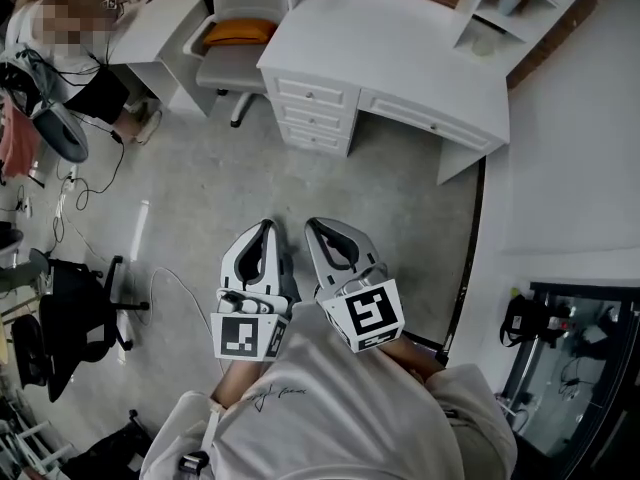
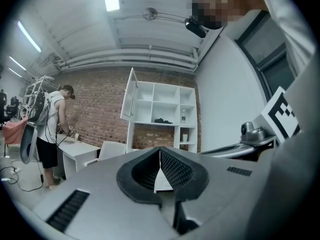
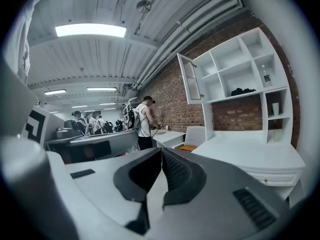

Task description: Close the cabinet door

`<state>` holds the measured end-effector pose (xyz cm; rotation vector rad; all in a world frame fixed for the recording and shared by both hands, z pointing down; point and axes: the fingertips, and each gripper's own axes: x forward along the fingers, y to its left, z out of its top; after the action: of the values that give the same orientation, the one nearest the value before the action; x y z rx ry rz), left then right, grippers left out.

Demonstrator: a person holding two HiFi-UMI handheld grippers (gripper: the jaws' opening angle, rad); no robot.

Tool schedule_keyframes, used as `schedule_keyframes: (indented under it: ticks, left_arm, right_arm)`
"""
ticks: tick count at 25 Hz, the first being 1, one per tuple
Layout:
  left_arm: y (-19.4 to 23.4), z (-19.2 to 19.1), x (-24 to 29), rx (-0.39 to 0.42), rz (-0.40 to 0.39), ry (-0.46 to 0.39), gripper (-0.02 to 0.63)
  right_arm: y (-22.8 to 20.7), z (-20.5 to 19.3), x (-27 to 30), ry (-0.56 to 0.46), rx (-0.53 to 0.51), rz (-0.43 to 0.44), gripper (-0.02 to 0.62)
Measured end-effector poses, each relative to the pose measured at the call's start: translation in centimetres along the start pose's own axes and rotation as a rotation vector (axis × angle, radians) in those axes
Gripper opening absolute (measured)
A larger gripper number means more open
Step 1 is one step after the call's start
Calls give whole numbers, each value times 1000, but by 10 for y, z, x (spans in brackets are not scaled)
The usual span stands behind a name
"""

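The white shelf cabinet (image 2: 167, 111) stands on a white desk against a brick wall. Its glass door (image 2: 130, 95) at the upper left compartment hangs swung open. In the right gripper view the same door (image 3: 189, 79) stands out from the cabinet (image 3: 240, 69). From above, the cabinet (image 1: 505, 3) is at the top right, far from both grippers. My left gripper (image 1: 267, 226) and right gripper (image 1: 314, 225) are held side by side close to the person's chest, over the floor. Both are shut with nothing between the jaws, as the left gripper (image 2: 160, 150) and right gripper (image 3: 161, 149) views show.
The white desk (image 1: 400, 53) with drawers (image 1: 312, 113) lies ahead. A chair with an orange cushion (image 1: 238, 33) stands at its left. A person (image 2: 52, 129) works at another white table (image 1: 160, 23). Cables and a black chair (image 1: 75, 308) lie on the grey floor at left.
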<state>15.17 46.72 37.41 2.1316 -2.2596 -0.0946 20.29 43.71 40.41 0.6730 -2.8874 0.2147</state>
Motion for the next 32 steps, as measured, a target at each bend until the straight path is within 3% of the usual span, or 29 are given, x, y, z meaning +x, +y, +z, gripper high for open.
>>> schedule_keyframes:
  ticks: [6, 17, 32]
  left_arm:
    - [36, 15, 23, -76, -8, -73, 17]
    - [121, 18, 85, -75, -39, -3, 17]
    - [243, 60, 172, -29, -185, -39, 17]
  right_arm:
    - [-6, 11, 37, 16, -16, 18, 25]
    - [-10, 36, 140, 22, -19, 13, 25]
    - [-11, 108, 292, -33, -82, -66, 25]
